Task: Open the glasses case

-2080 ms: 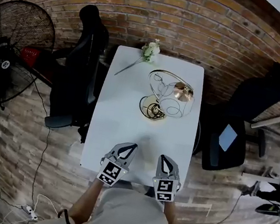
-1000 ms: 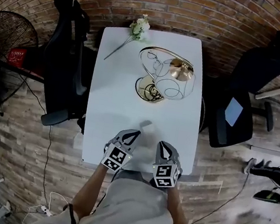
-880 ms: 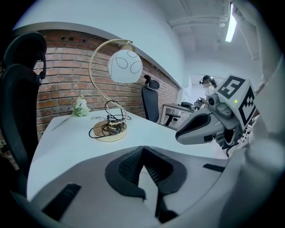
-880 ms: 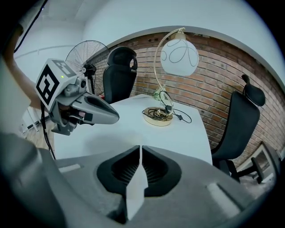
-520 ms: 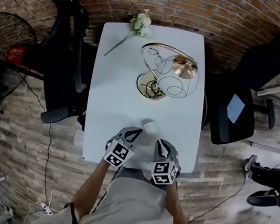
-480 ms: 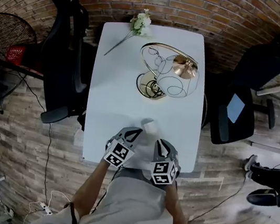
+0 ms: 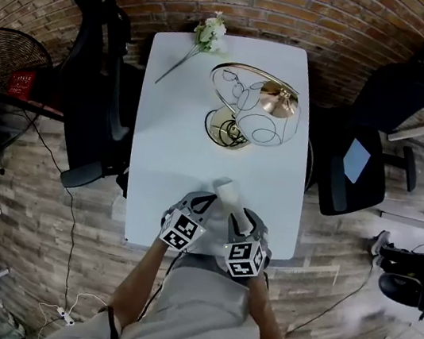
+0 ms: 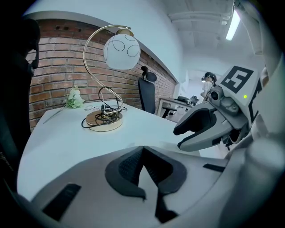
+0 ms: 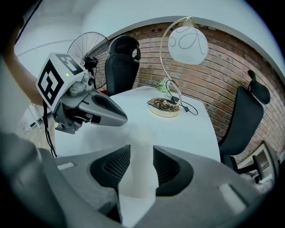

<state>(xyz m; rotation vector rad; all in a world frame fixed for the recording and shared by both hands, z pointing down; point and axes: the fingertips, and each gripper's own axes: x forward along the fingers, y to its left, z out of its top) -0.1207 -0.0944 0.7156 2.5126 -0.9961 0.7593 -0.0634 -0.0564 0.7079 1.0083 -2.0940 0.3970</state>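
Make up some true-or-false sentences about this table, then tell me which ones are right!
1. The lamp has a round white shade. True.
2. The flower lies right next to the grippers. False: it lies at the table's far end, beyond the lamp.
3. The white glasses case stands between the jaws of the right gripper. True; those jaws are opening.
4. The table is black. False: it is white.
5. A black chair stands beside the table. True.
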